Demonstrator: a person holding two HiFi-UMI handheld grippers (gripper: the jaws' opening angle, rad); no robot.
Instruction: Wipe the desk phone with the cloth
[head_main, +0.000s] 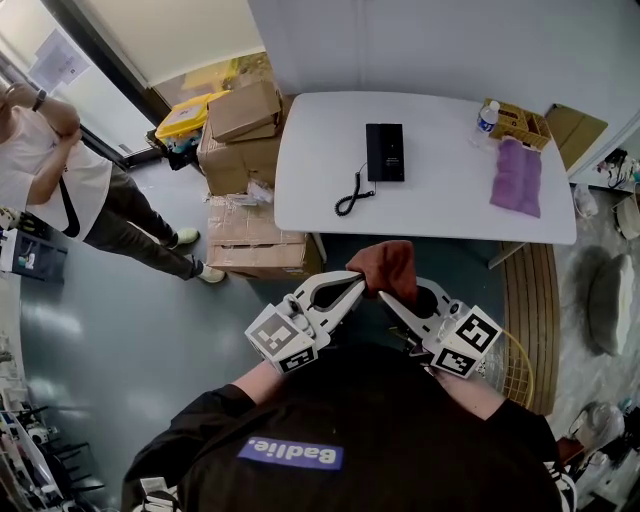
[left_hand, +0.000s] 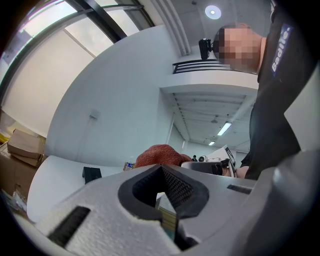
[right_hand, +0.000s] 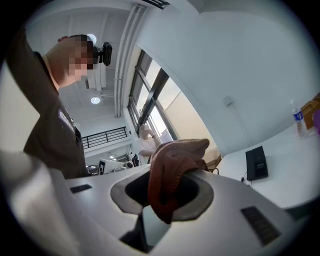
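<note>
The black desk phone (head_main: 385, 152) lies flat on the white table (head_main: 440, 205), its coiled cord (head_main: 350, 196) trailing toward the near edge. I hold both grippers close to my chest, short of the table. My right gripper (head_main: 386, 297) is shut on a rust-red cloth (head_main: 390, 268), which bunches above the jaws and hangs down between them (right_hand: 167, 180). My left gripper (head_main: 358, 283) is shut, its tips right beside the cloth (left_hand: 157, 155); nothing shows between its jaws. The phone (right_hand: 256, 163) shows small and far off in the right gripper view.
A purple cloth (head_main: 518, 176), a water bottle (head_main: 487, 115) and a brown basket (head_main: 522, 124) sit at the table's right end. Cardboard boxes (head_main: 243, 150) are stacked left of the table. A person (head_main: 60, 180) stands at the far left. A yellow wire basket (head_main: 517, 370) is on the floor to my right.
</note>
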